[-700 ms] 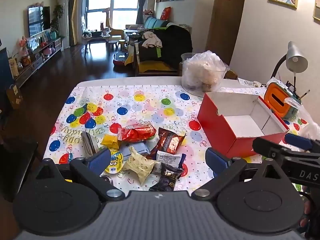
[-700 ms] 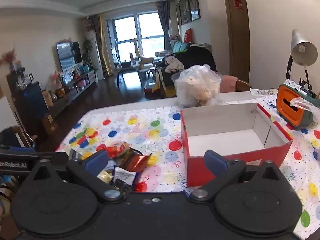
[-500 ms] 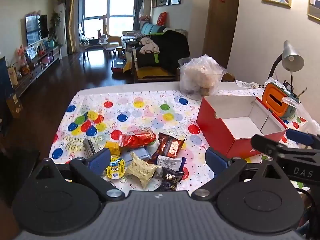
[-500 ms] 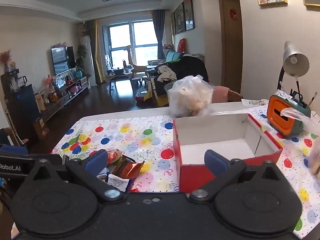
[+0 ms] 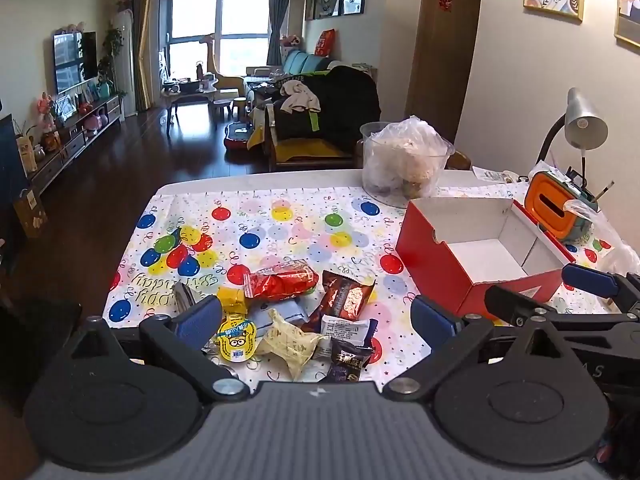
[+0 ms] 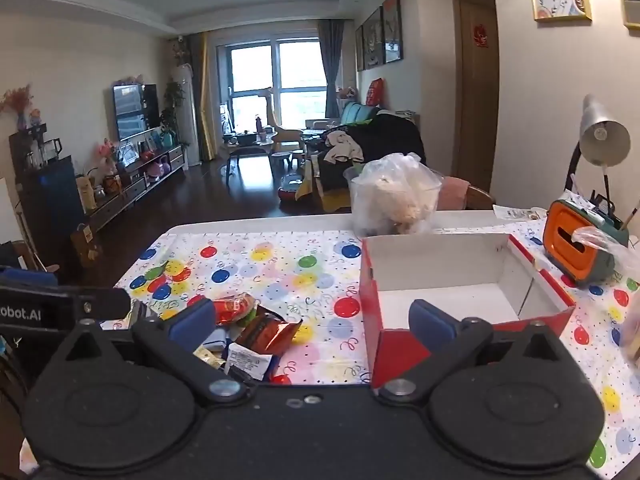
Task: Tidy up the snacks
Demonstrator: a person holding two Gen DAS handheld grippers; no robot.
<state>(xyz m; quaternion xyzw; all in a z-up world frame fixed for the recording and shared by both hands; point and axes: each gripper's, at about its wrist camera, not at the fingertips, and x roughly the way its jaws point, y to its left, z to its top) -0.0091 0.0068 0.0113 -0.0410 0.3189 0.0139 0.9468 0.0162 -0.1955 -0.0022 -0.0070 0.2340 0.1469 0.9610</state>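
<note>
A pile of snack packets [image 5: 296,320] lies near the table's front edge: a red bag [image 5: 280,282], a brown packet [image 5: 346,296], a yellow Minion packet [image 5: 236,338], a cream wrapper [image 5: 290,340]. The pile also shows in the right wrist view [image 6: 256,332]. An open red box [image 5: 436,264], white inside and empty, stands to its right [image 6: 384,344]. My left gripper [image 5: 316,320] is open above the pile. My right gripper [image 6: 312,326] is open, between the pile and the box; its fingers [image 5: 588,280] show at the right of the left wrist view.
A balloon-print tablecloth [image 5: 280,224] covers the table. At the back stands a clear tub with a plastic bag [image 5: 404,160]. An orange tissue holder [image 5: 556,212] and a desk lamp [image 5: 580,128] stand at the right. A chair [image 5: 312,140] is behind the table.
Both grippers have pulled back and risen a little, so more of the room and far table edge shows. Both stay open. The snacks and box have not moved.
</note>
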